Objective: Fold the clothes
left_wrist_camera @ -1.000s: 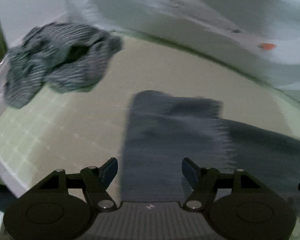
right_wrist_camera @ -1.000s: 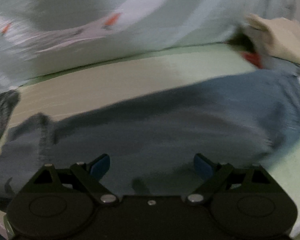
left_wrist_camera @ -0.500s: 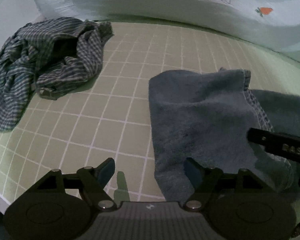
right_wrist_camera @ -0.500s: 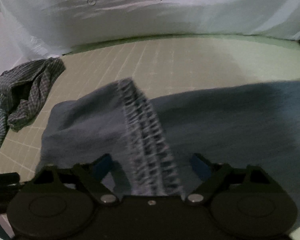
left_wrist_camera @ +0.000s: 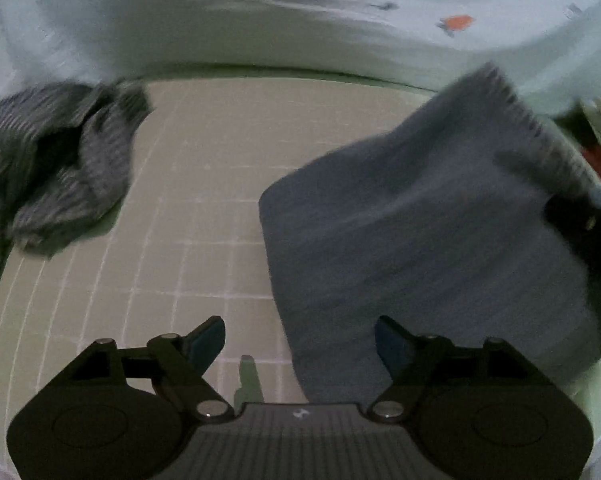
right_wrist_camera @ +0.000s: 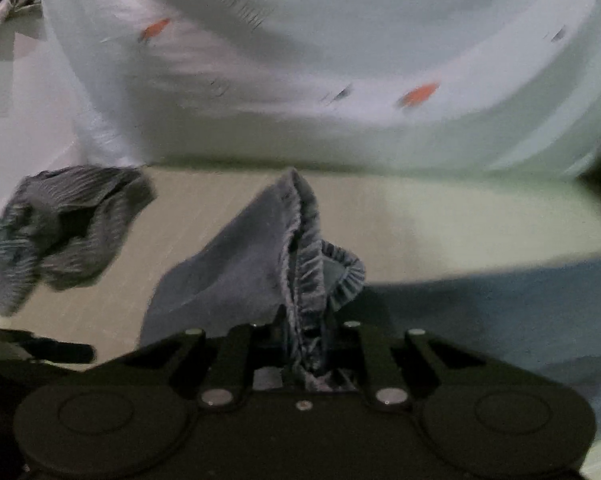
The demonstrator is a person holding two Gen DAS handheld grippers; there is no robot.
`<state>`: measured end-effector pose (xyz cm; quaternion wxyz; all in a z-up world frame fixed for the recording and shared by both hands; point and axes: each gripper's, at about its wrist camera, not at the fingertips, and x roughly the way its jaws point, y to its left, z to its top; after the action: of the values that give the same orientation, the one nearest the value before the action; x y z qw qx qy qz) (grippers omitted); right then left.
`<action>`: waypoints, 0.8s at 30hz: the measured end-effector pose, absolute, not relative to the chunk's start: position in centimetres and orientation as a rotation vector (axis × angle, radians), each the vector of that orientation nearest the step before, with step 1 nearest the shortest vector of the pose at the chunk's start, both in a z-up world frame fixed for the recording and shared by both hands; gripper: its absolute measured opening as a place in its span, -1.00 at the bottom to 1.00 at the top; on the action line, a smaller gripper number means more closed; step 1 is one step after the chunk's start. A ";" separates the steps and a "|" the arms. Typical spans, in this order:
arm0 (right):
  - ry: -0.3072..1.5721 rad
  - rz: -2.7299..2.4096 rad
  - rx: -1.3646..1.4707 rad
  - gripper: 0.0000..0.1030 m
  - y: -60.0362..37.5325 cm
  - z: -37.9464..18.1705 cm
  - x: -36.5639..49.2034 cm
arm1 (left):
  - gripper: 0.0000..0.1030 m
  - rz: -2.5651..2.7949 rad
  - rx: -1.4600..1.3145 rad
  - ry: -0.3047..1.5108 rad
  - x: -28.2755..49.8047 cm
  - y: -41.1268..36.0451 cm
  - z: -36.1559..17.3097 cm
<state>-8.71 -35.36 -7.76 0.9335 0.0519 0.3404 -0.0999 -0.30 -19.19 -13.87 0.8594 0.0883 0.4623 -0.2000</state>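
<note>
A blue-grey towel (left_wrist_camera: pixel 420 232) lies on the green grid mat (left_wrist_camera: pixel 204 208), its stitched hem raised at the right. In the right wrist view, my right gripper (right_wrist_camera: pixel 304 344) has its jaws closing, and the pads pinch the bunched hem of the towel (right_wrist_camera: pixel 304 264), which stands up from the mat. The left wrist view shows that gripper as a dark shape (left_wrist_camera: pixel 572 220) at the towel's right edge. My left gripper (left_wrist_camera: pixel 298 334) hovers over the towel's near left corner. Its jaws are opening and nothing is pinched between them.
A crumpled checked shirt (left_wrist_camera: pixel 60 160) lies at the mat's far left and shows again as the checked shirt (right_wrist_camera: pixel 68 232) in the right wrist view. A white sheet with carrot prints (left_wrist_camera: pixel 300 20) hangs along the back. Something red and tan (left_wrist_camera: pixel 598 148) sits at the far right.
My right gripper has gone from wide open over the hem to shut on it and has lifted it. In the left wrist view the towel's right side now stands higher.
</note>
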 end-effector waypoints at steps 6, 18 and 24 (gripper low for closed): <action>0.857 -0.343 0.092 -0.35 -39.1 -12.9 -9.3 | 0.61 -0.416 0.245 1.050 -0.4 -21.3 -15.6; 0.828 -0.422 0.237 0.61 -44.9 -10.9 -13.3 | 0.66 -0.269 0.182 1.083 -0.2 -23.3 -14.2; 0.674 -0.581 0.467 0.79 -54.4 -7.9 -18.1 | 0.66 -0.185 0.089 1.044 -0.6 -25.5 -12.7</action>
<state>-18.15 -54.35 -7.94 0.8764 0.2236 0.3231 -0.2785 -0.56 -25.49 -12.70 0.8619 0.0423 0.4976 -0.0883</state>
